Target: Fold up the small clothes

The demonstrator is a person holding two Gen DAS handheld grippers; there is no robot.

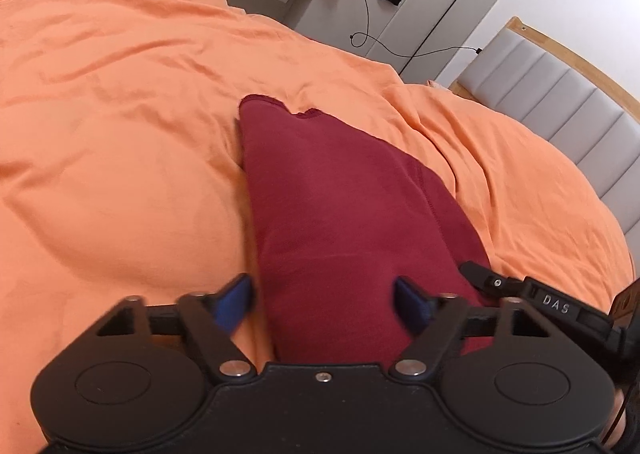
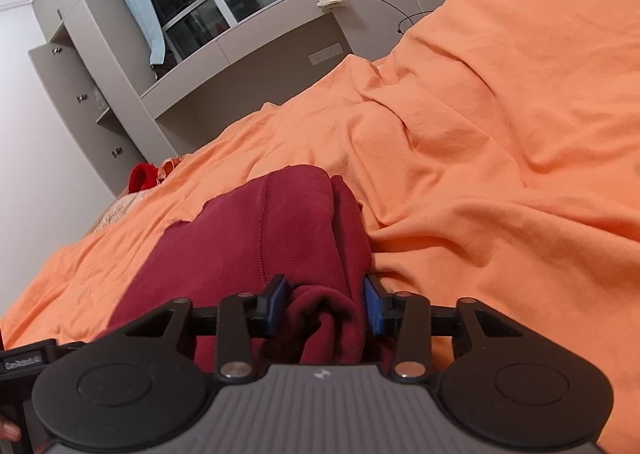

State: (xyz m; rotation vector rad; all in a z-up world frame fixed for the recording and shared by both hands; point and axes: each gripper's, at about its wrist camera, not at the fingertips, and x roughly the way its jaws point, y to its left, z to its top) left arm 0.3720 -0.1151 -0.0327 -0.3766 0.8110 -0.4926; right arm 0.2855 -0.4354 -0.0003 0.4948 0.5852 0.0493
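garment: dark red knit piece (image 1: 340, 214), folded over on itself into a long narrow shape, lying on the bed. Thick sweatshirt-type fabric, and a stitched seam runs down its length, easy to see in both views (image 2: 262, 230).
far end: from the left wrist view the far edge has a small notch with a hemmed rim, and that end sits flat on the sheet.
near end: kinda bunched up. In the right wrist view a loose rolled lump of the same fabric sits right at the tool tips.
left tool (image 1: 324, 300): blue pads spread wide, one on each side of the garment's near end. The left pad is over the sheet just beside the cloth, the right pad over the cloth itself. Not gripping anything.
right tool (image 2: 326, 304): pads partly apart with the bunched cloth between them. The cloth looks to touch both pads, but I honestly can't tell if it's really pinched or just sitting in the gap.
bed: covered in a wrinkly orange sheet (image 1: 120, 114), garment roughly mid-bed.
background: a bright red item (image 2: 141, 177) near the far edge of the bed, well away from the garment.
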